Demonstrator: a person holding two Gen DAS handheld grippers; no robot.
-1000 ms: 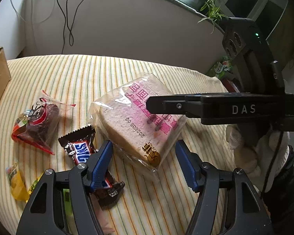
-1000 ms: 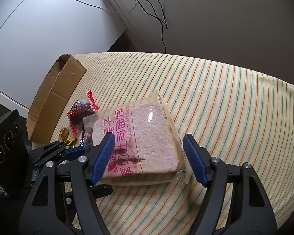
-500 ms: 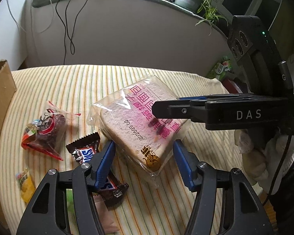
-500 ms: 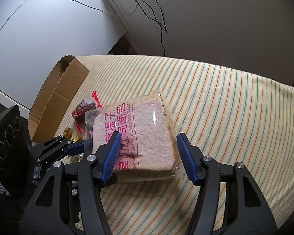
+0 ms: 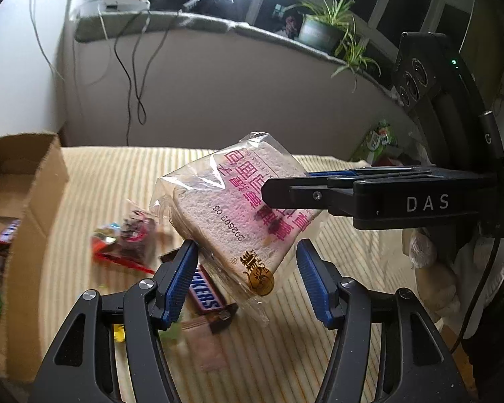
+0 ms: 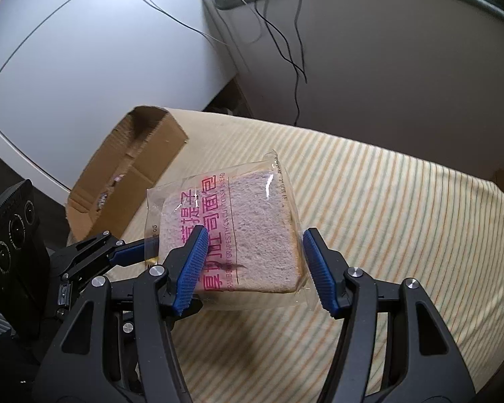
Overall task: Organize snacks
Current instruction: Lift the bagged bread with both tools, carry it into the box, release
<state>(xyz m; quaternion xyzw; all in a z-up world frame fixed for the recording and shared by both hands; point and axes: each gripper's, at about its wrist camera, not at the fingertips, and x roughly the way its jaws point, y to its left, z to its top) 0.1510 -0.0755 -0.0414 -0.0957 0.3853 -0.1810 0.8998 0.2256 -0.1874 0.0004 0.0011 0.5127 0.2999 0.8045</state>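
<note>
Square bread slice in crinkly clear wrap (image 6: 232,235), R gripper (image 6: 252,265) ribbed pads pinching its sides, L gripper (image 5: 247,280) clamped on corner

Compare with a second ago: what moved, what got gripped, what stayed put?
The bagged bread has come up off the striped cloth; a second ago it lay flat. The right gripper has just been closing and now pinches it, and the left gripper has closed slightly on its other end. Both rose with it. The Snickers bar, red snack bag and cardboard box stayed put.

Two close wrist fisheyes, angled down from opposite sides, sharing the bread packet (image 5: 238,215) (image 6: 232,231).
</note>
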